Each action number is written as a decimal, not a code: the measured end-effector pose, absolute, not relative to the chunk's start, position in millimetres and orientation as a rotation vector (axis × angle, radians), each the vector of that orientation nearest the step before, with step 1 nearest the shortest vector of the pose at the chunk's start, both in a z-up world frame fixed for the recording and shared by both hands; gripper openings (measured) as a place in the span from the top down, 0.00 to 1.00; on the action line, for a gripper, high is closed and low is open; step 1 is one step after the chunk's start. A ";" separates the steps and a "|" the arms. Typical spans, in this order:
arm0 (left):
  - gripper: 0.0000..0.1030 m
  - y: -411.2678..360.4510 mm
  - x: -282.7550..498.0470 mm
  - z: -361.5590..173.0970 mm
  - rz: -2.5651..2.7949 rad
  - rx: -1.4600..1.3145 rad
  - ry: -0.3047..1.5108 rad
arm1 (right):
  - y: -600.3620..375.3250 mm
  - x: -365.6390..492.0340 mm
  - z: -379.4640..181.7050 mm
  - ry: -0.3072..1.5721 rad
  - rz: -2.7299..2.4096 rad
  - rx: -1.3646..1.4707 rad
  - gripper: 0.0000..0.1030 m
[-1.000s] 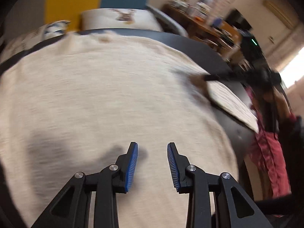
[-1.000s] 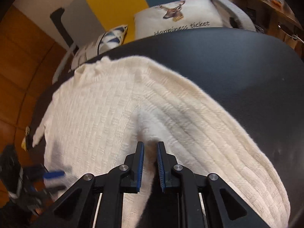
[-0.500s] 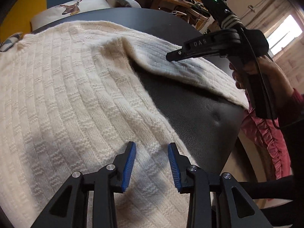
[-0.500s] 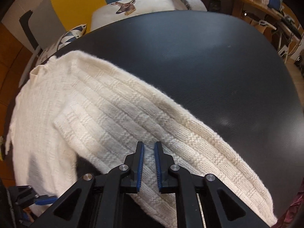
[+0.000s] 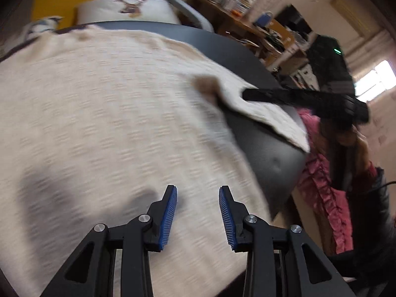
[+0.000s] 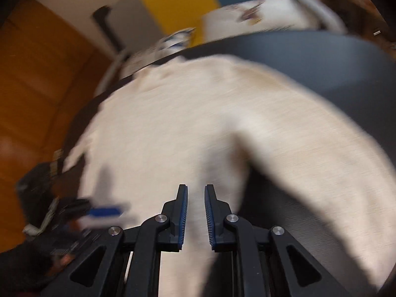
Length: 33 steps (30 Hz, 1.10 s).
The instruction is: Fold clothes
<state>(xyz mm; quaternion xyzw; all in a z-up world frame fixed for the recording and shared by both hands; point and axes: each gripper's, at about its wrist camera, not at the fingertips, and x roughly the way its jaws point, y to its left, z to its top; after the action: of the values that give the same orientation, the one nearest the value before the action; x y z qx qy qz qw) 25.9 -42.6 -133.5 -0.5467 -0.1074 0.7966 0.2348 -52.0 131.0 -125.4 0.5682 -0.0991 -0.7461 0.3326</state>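
Note:
A cream knit sweater (image 5: 111, 113) lies spread over a round black table (image 5: 269, 158). My left gripper (image 5: 198, 210) is open and empty, hovering just above the sweater's near part. My right gripper (image 6: 196, 210) is nearly shut on a strip of the sweater's sleeve (image 6: 193, 168), which runs between its pads. In the left wrist view the right gripper (image 5: 250, 95) shows at the right, holding the sleeve (image 5: 267, 113) lifted over the table. In the right wrist view the left gripper (image 6: 104, 211) shows blurred at the lower left. Both views are motion-blurred.
A chair with a deer-print cushion (image 5: 126, 10) stands behind the table. A cluttered desk (image 5: 247, 29) is at the back right. The person's pink clothing (image 5: 324, 188) is at the table's right edge. An orange wall (image 6: 37, 79) is at the left.
My right gripper has carried the sleeve back inward over the sweater's body. My left gripper has shifted over the sweater and stays open.

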 end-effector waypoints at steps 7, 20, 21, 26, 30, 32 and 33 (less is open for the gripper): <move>0.66 -138.0 71.2 -157.1 2.359 -1.594 -0.417 | 100.7 -33.7 -176.3 -0.082 -1.913 1.732 0.93; 0.66 -217.7 144.5 -125.9 2.577 -1.463 -0.630 | 57.9 8.8 -155.8 -0.062 -1.944 1.594 0.86; 0.66 -221.0 149.1 -129.6 2.574 -1.474 -0.637 | 55.2 17.1 -159.1 -0.027 -1.948 1.598 0.86; 0.66 -227.5 167.1 -158.4 2.566 -1.566 -0.618 | 57.1 33.1 -173.1 0.062 -1.999 1.627 0.86; 0.66 -233.1 175.1 -162.7 2.568 -1.574 -0.653 | 63.9 34.2 -176.9 0.050 -2.007 1.630 0.88; 0.66 -234.3 176.1 -154.4 2.560 -1.541 -0.708 | 67.1 34.1 -174.2 0.021 -1.998 1.644 0.85; 0.66 -232.1 174.6 -151.3 2.561 -1.530 -0.701 | 65.2 34.8 -169.6 0.016 -2.003 1.621 0.85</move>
<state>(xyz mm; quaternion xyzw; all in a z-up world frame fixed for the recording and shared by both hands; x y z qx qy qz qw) 174.6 -232.1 -151.3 -0.4989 -0.2284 0.8352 0.0384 34.8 65.2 -169.6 0.6042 0.0061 -0.7465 0.2788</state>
